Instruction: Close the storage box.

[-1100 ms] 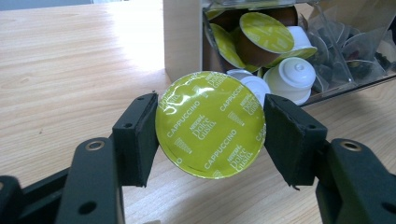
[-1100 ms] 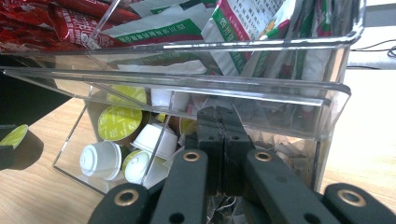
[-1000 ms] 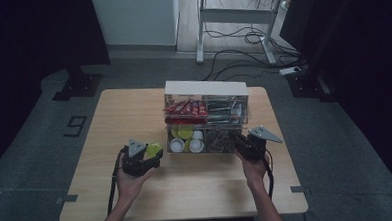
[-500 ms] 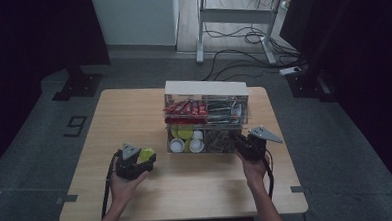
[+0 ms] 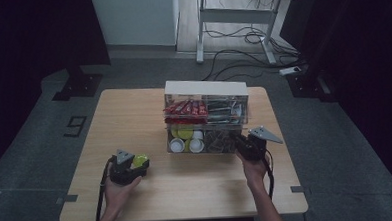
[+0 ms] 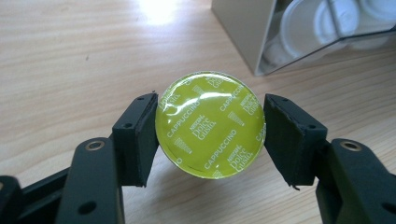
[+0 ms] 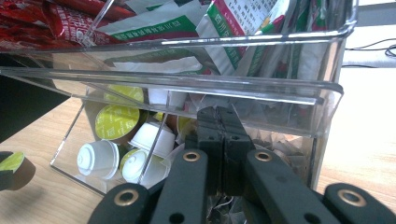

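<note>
My left gripper [image 6: 210,135] is shut on a lime-green coffee capsule [image 6: 210,123] with a foil lid that reads cappuccino, its pads pressing the rim on both sides just above the wood. In the high view that gripper [image 5: 129,166] sits at the front left of the table with the capsule [image 5: 139,160] in its jaws. My right gripper [image 7: 219,126] is shut, jaws pressed together with nothing seen between them, right at the front of the clear organizer [image 7: 261,88]. In the high view the right gripper [image 5: 245,146] is at the organizer's [image 5: 207,117] right front corner.
The organizer's upper tier holds red sachets [image 5: 184,109] and green-and-white sachets [image 7: 243,28]; its lower tier holds several white and green capsules [image 7: 121,135]. It stands mid-table on the wooden table [image 5: 129,113]. Desk legs and cables [image 5: 241,38] lie on the floor behind.
My left gripper has carried the green capsule away from the organizer, toward the front left and lower to the table. The right gripper has stayed put.
</note>
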The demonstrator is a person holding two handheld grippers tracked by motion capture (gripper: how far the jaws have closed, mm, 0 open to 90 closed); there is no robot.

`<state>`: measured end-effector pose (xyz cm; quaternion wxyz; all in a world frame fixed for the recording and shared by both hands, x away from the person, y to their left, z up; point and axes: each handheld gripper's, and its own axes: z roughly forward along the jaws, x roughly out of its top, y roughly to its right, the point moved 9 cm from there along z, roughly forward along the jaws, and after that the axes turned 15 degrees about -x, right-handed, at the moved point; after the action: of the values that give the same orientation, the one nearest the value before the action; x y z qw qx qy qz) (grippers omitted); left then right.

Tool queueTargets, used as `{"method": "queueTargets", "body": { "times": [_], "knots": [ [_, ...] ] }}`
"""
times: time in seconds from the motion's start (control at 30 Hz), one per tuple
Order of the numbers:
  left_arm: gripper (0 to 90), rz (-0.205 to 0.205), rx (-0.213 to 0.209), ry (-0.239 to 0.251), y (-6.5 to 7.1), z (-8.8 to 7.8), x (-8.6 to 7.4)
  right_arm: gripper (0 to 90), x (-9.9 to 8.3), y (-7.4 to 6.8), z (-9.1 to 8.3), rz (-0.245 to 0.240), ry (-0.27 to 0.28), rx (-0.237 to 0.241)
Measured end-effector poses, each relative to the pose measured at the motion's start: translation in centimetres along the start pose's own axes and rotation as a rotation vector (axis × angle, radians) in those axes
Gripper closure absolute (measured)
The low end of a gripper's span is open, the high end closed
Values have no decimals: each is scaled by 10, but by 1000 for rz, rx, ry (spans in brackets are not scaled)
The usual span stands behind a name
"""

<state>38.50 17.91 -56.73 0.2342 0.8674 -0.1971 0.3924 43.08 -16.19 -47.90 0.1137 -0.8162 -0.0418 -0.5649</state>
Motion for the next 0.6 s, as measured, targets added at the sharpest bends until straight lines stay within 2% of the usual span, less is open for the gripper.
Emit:
{"method": "queueTargets", "body": {
  "times": [0.3,0.47,0.6],
  "knots": [
    [382,-25,22,-44,-15,4,-15,886,-1,1,0,2,-1,-6],
    [381,-40,22,-41,-19,4,-18,885,-1,1,1,-1,-2,-7],
    [381,-34,31,-40,-21,3,-18,883,-2,1,1,0,-2,-7]
  ]
}}
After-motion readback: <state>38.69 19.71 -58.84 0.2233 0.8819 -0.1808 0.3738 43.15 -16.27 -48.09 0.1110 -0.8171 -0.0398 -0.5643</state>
